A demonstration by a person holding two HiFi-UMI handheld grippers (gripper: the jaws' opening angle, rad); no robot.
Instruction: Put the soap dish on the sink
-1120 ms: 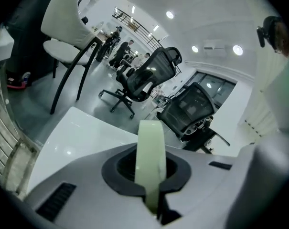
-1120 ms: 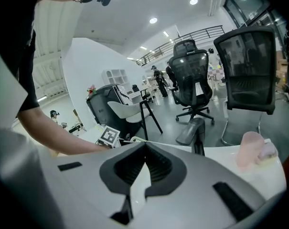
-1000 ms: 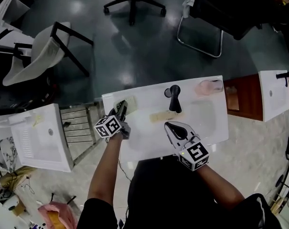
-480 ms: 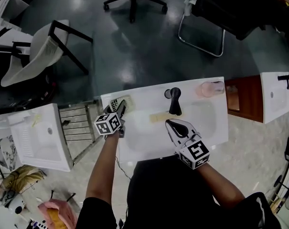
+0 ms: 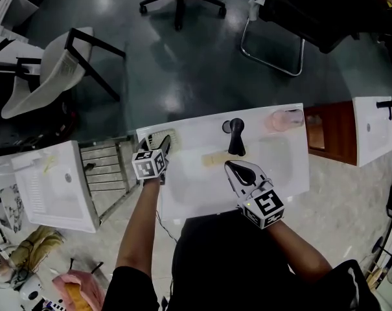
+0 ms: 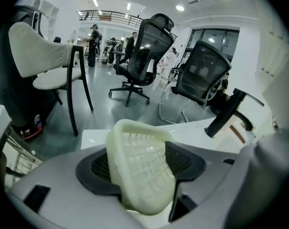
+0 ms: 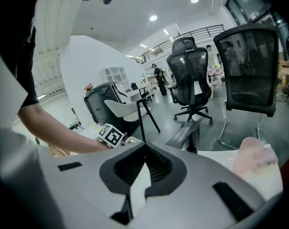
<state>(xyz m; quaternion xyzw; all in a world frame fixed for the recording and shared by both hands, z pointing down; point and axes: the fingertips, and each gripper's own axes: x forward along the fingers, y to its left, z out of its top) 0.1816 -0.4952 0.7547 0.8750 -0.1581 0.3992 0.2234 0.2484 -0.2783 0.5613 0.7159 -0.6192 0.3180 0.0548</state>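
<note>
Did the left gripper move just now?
Yes. The left gripper edged toward the sink's back-left corner; its jaws are opening with the soap dish between them.

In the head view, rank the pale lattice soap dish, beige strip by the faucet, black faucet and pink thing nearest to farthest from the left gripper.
1. Pale lattice soap dish, between the left gripper's opening jaws.
2. Beige strip, to that gripper's right.
3. Black faucet, farther right, mid-picture.
4. Pink thing, far right back corner.
</note>
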